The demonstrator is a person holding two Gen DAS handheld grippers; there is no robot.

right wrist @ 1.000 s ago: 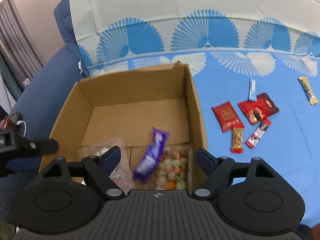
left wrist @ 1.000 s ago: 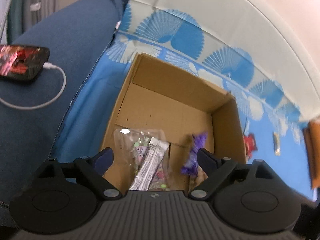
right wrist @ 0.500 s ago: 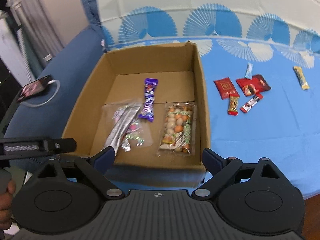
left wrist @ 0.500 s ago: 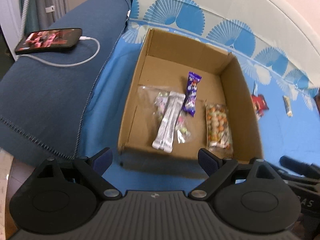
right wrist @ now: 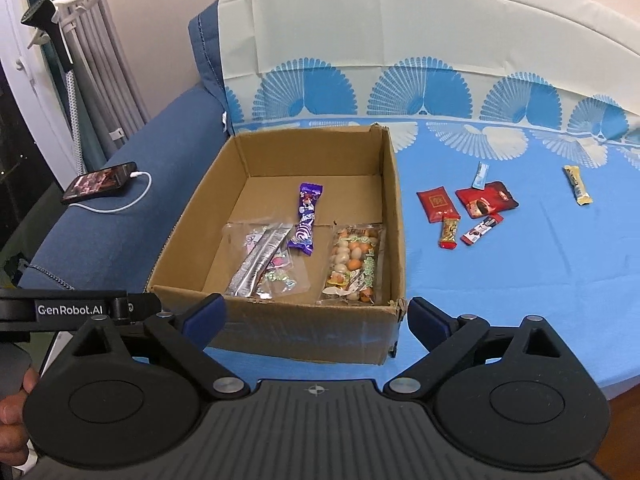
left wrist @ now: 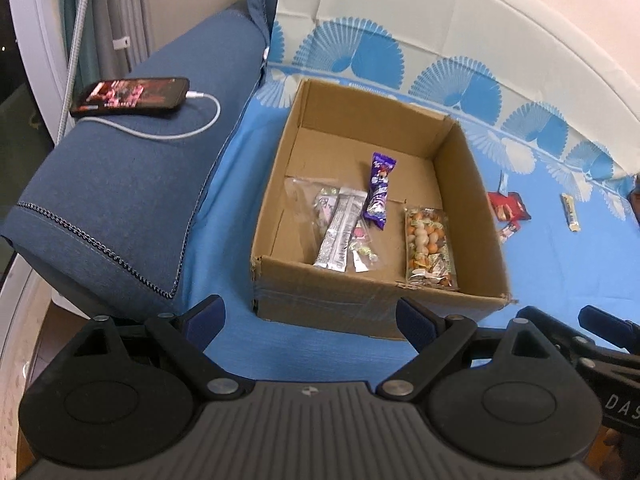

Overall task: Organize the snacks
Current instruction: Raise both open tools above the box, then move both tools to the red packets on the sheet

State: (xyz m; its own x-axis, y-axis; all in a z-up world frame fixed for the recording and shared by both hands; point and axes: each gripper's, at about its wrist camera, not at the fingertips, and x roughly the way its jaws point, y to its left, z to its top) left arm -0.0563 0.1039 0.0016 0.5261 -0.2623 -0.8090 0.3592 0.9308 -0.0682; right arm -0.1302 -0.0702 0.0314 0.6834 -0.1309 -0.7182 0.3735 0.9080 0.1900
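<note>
the cardboard box (right wrist: 280, 332) sits just ahead of both spread, empty tongs, left tongs (left wrist: 310, 322) and right tongs (right wrist: 316, 318). four snacks lie inside: clear bag (right wrist: 280, 276), silver bar (right wrist: 256, 264), purple wrapper (right wrist: 306, 216), nut pack (right wrist: 354, 264). six loose snacks (right wrist: 480, 208) lie right, on the bed.

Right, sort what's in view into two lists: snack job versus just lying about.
Job:
cardboard box
purple bar, silver bar, clear candy bag and nut bag inside it
red packets, small bars, blue stick and gold bar on the blue sheet

Lying about:
phone
white cable
</note>
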